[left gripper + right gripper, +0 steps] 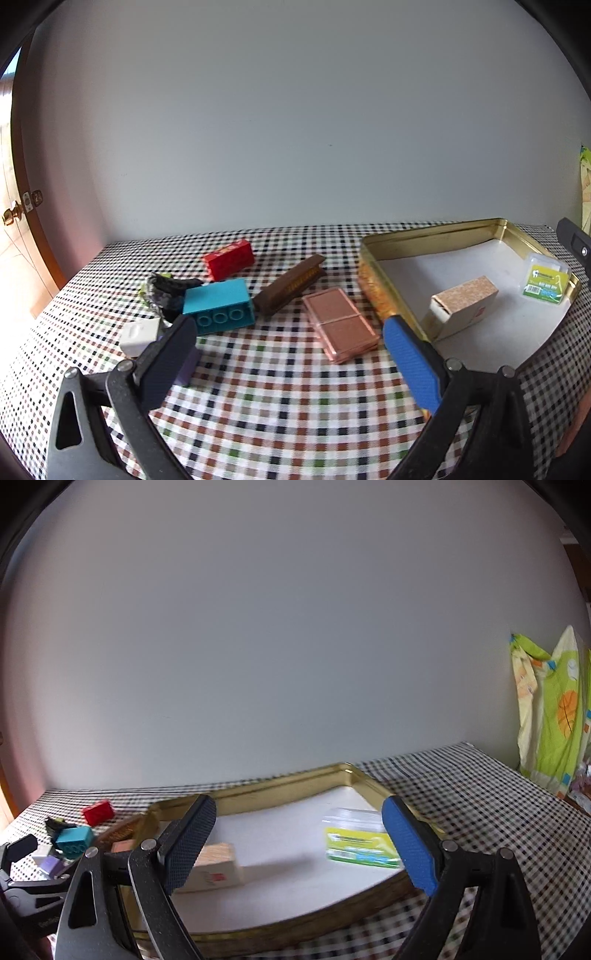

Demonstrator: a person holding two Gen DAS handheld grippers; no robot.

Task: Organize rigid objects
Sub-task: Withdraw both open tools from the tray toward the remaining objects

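A shallow gold metal tin [373,284] with a white floor sits on the right of the checked tabletop [258,387], holding a cork-patterned box [463,301] and a green-labelled clear packet [356,843]. Left of it lie a copper-pink palette [340,323], teal brick [219,310] and red brick [229,258]. Both the left claw [288,350] and right claw [299,843] are spread, empty. A plain grey wall [295,129] stands behind.

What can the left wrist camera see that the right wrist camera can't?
Only the left wrist view shows the door knob and the whole rose-gold palette on the cloth. Only the right wrist view shows the green patterned fabric hanging by the wall. Both show the gold tin tray, its cork-topped box and green floss pack, plus the red brick and teal brick.
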